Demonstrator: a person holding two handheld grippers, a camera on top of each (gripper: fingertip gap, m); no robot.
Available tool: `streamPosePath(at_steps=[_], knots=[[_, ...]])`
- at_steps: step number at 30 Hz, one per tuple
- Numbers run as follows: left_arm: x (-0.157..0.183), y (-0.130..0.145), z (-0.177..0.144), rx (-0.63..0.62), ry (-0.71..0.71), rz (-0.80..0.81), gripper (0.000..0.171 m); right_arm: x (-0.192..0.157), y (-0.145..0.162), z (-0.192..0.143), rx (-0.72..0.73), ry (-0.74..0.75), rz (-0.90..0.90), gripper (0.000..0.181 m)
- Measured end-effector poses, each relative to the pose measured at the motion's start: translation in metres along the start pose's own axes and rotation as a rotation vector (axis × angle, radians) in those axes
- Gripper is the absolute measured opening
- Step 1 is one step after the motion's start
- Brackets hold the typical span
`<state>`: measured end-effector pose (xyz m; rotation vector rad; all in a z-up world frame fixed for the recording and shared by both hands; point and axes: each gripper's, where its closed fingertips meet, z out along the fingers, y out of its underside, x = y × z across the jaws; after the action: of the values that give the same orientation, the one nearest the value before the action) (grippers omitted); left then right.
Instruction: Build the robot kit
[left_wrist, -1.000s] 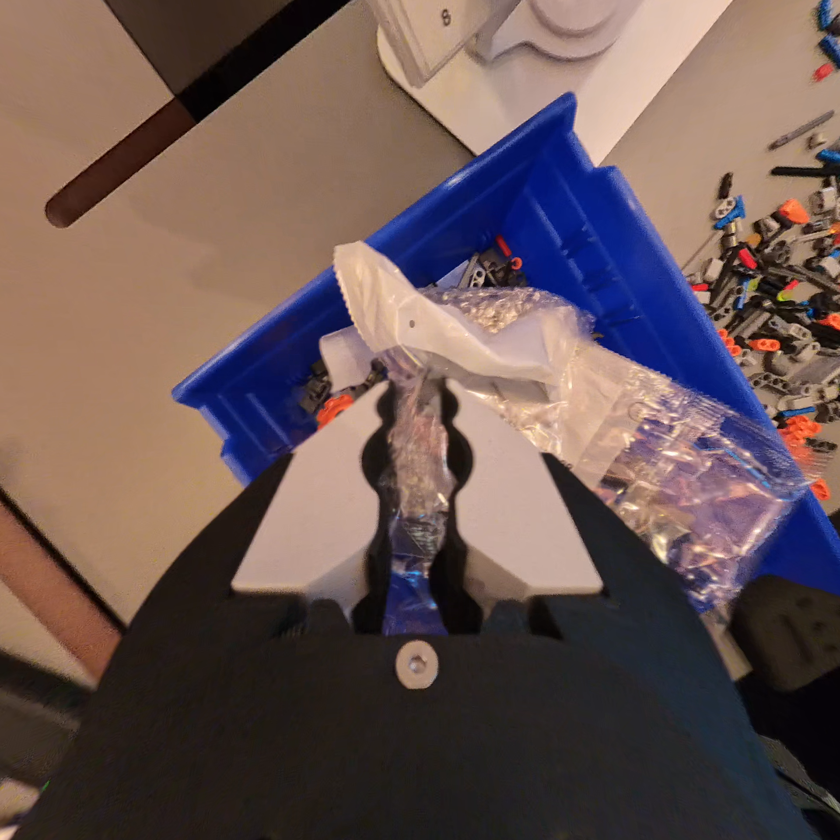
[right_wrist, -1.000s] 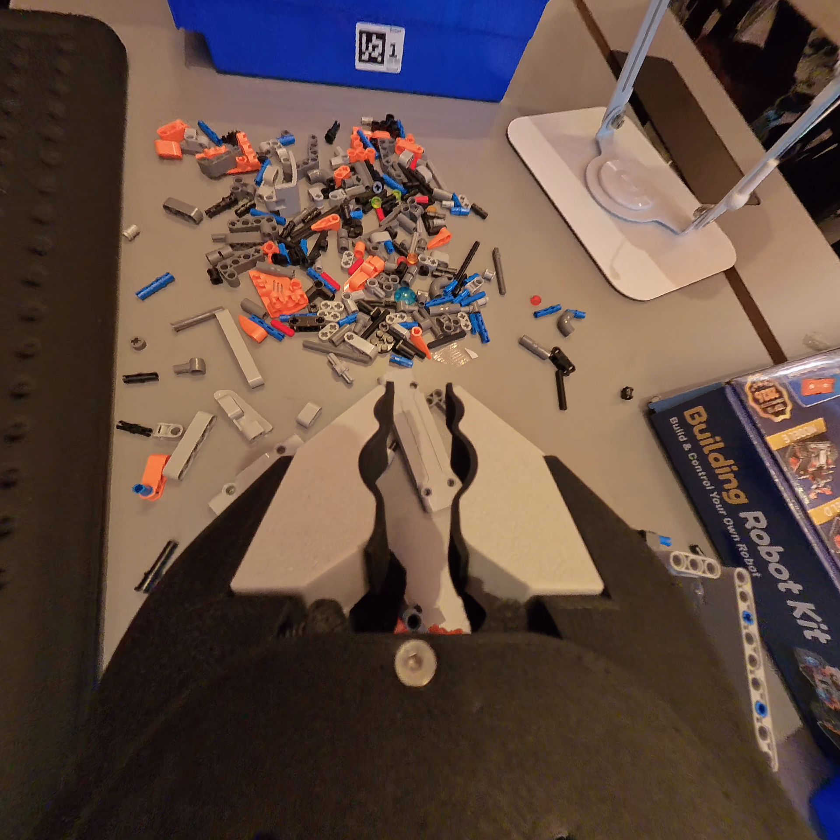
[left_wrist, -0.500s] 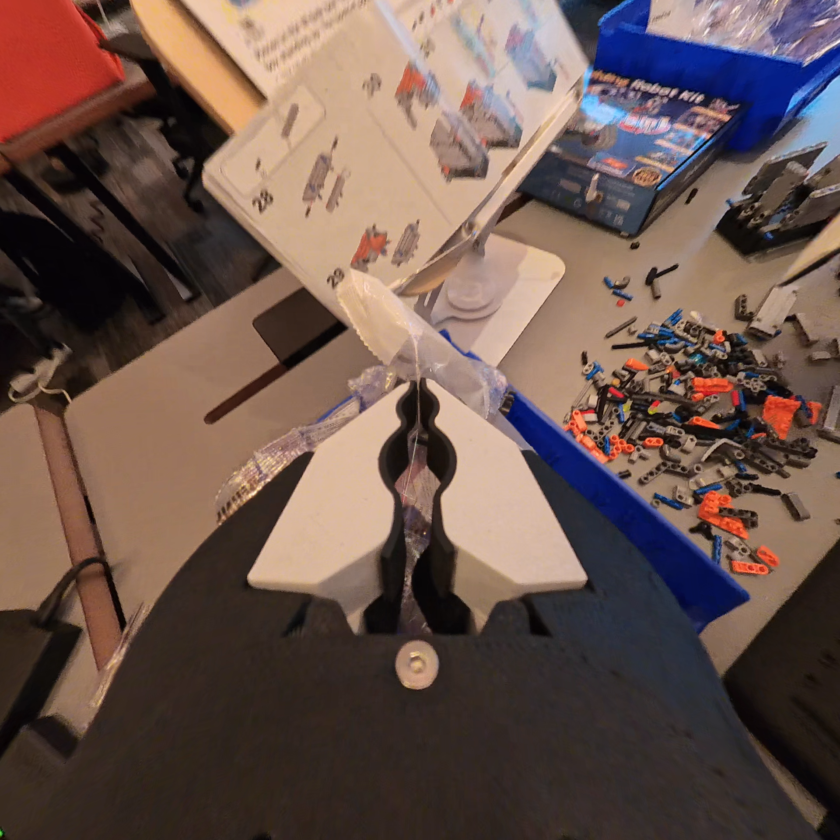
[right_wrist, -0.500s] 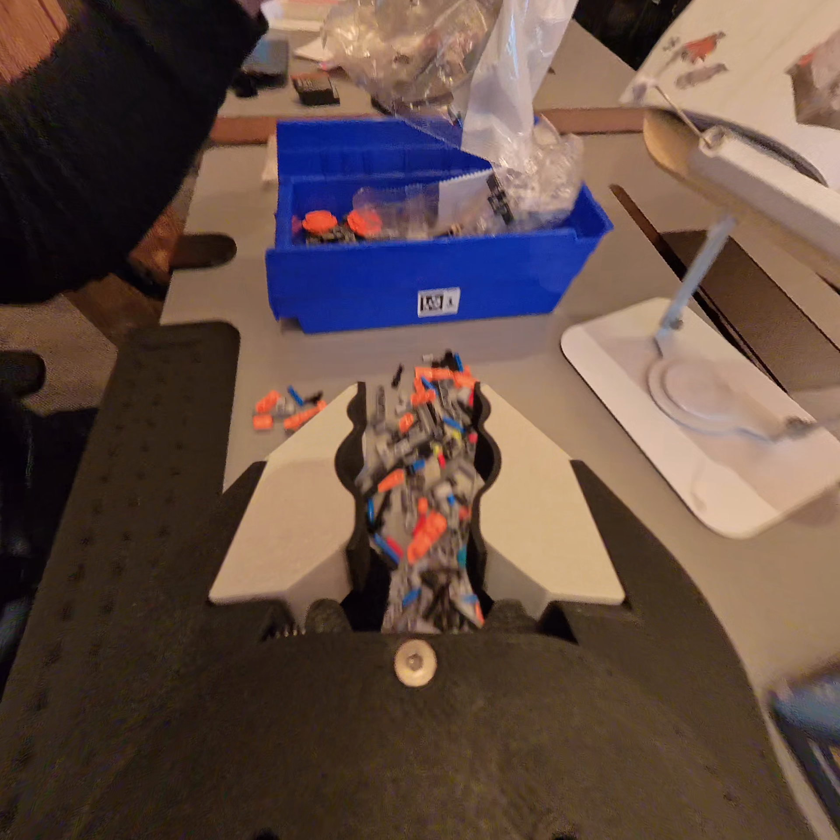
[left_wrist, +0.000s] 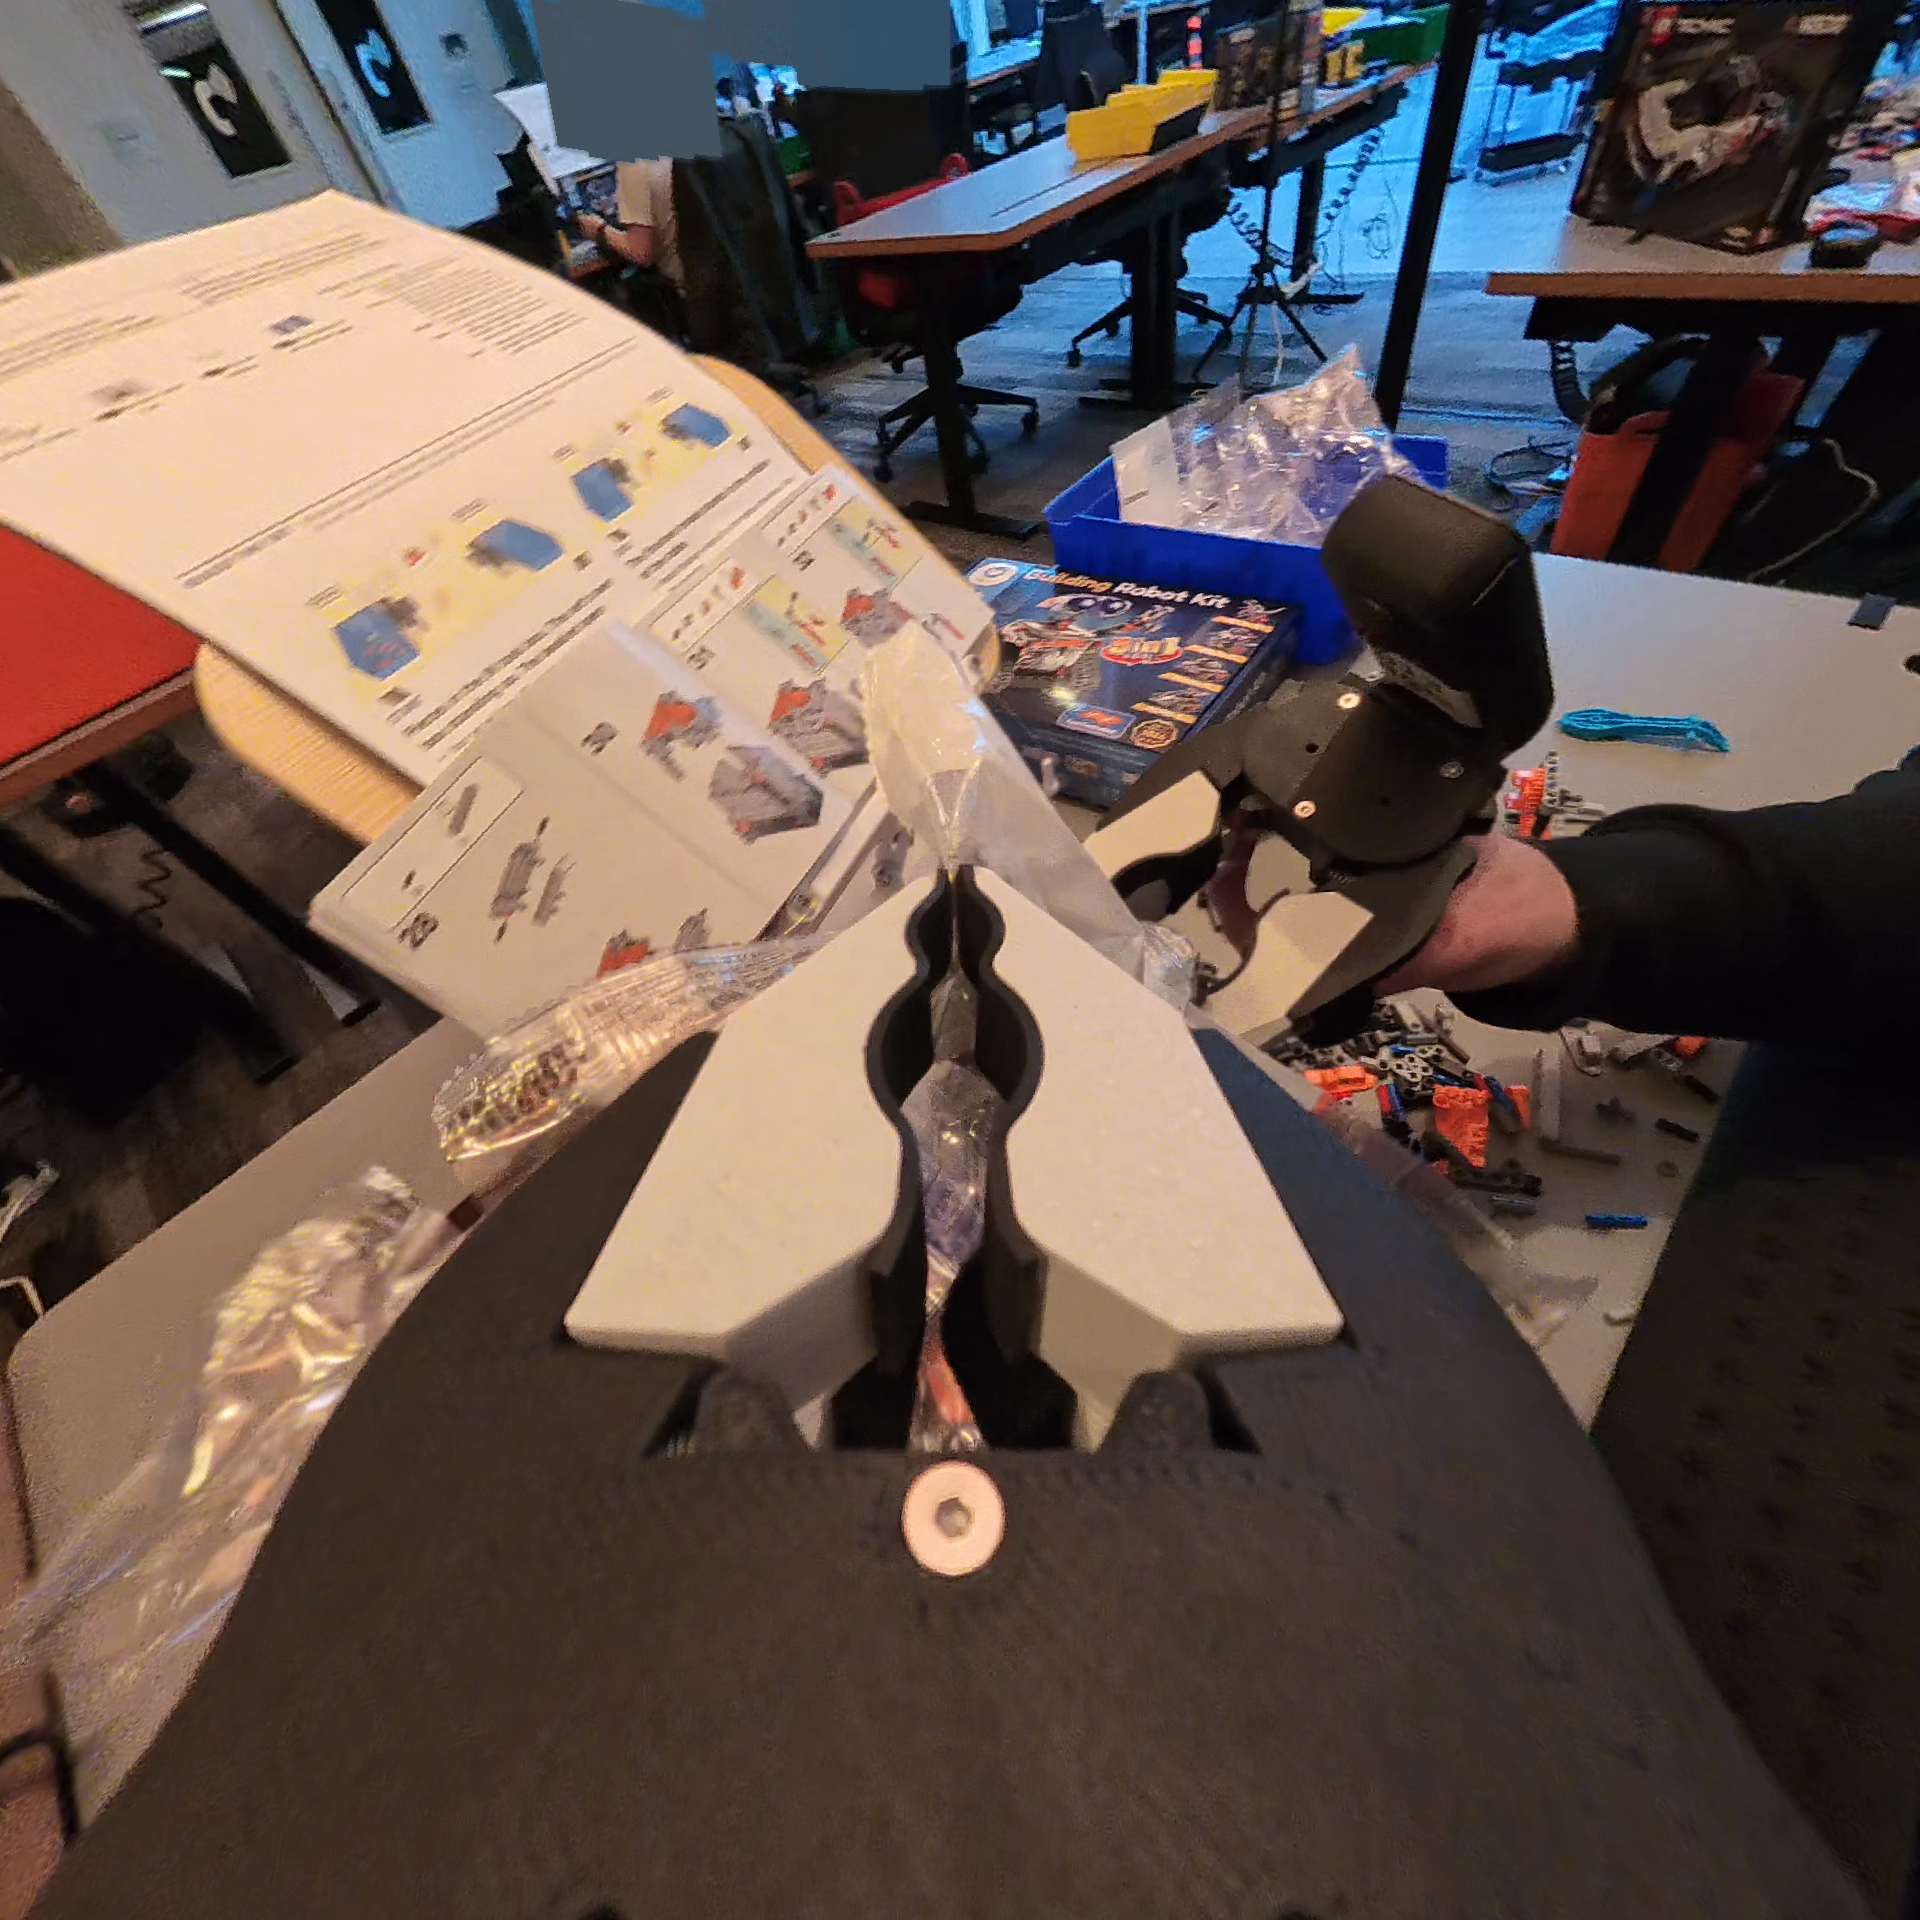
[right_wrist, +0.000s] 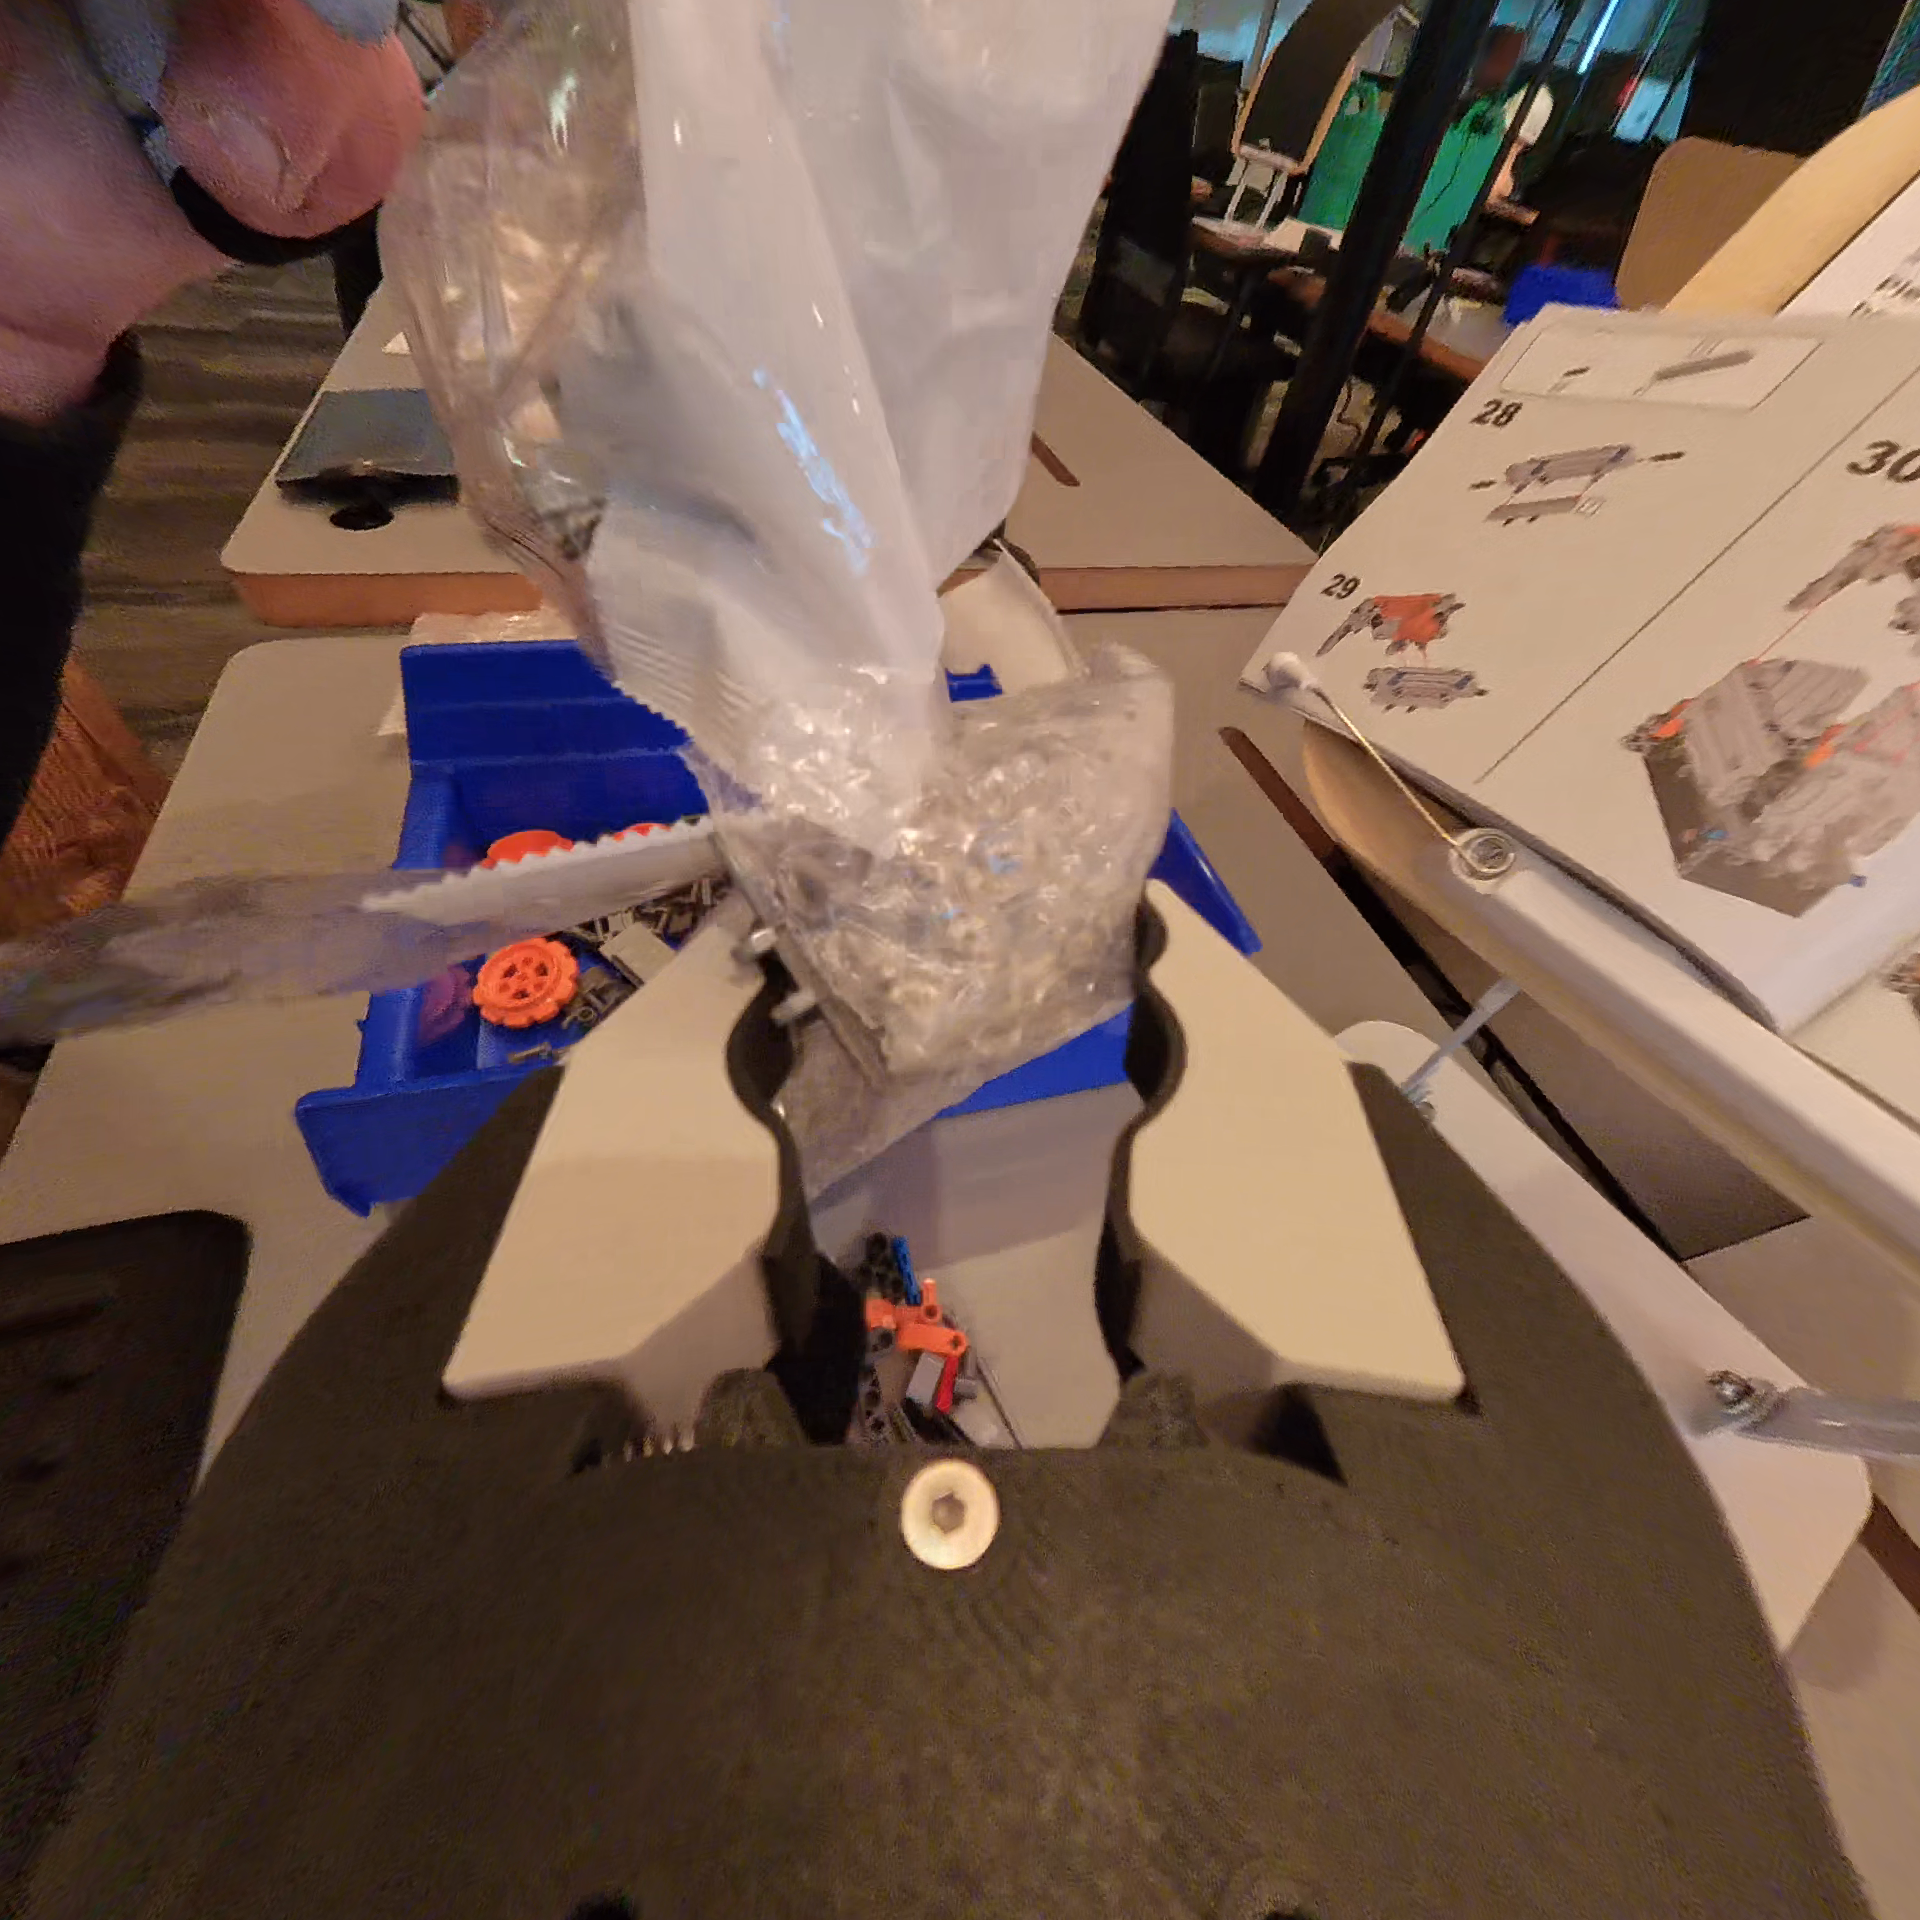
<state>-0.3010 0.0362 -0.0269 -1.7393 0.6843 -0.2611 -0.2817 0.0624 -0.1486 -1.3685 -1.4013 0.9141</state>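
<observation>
1. The left gripper (left_wrist: 954, 883) is clenched on a clear plastic bag (left_wrist: 940, 748); its jaws meet on the film, which runs down the gap between them and spills out on both sides. The bag hangs in the air above the table, over the blue bin (right_wrist: 540, 727) in the right wrist view.
2. The right gripper (right_wrist: 951, 935) stands released, jaws wide apart, with the bag's lower crumpled part (right_wrist: 935, 862) between and just ahead of its fingertips; I cannot tell whether it touches them.
3. The bag looks light, soft and slippery, and it crumples freely. A few small pieces seem to sit in it. A pinch on a flat sealed edge would likely hold best, since loose film may slide.
4. Below the right gripper lies a small heap of loose building pieces (right_wrist: 914, 1340), too many to count.
5. One orange gear wheel (right_wrist: 525, 980) shows plainly in the bin; a second is partly hidden.
6. One instruction booklet (right_wrist: 1662, 644) rests open on a stand to the right.
7. Farther off sit one kit box (left_wrist: 1132, 665) and a second blue bin (left_wrist: 1174, 551) with more bags.
</observation>
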Motion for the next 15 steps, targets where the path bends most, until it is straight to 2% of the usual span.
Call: streamPosePath(at_steps=[5, 11, 15], knots=[[0.023, -0.017, 0.016, 0.028, 0.098, 0.009, 0.0, 0.013, -0.007, -0.043, 0.046, 0.015, 0.014, 0.043], [0.044, -0.02, 0.039, 0.043, 0.248, -0.036, 0.0, 0.043, -0.01, -0.101, 0.038, 0.092, 0.011, 0.036], [0.049, -0.015, 0.056, 0.009, 0.297, -0.035, 0.0, 0.059, -0.01, -0.12, 0.028, 0.132, 0.033, 0.035]])
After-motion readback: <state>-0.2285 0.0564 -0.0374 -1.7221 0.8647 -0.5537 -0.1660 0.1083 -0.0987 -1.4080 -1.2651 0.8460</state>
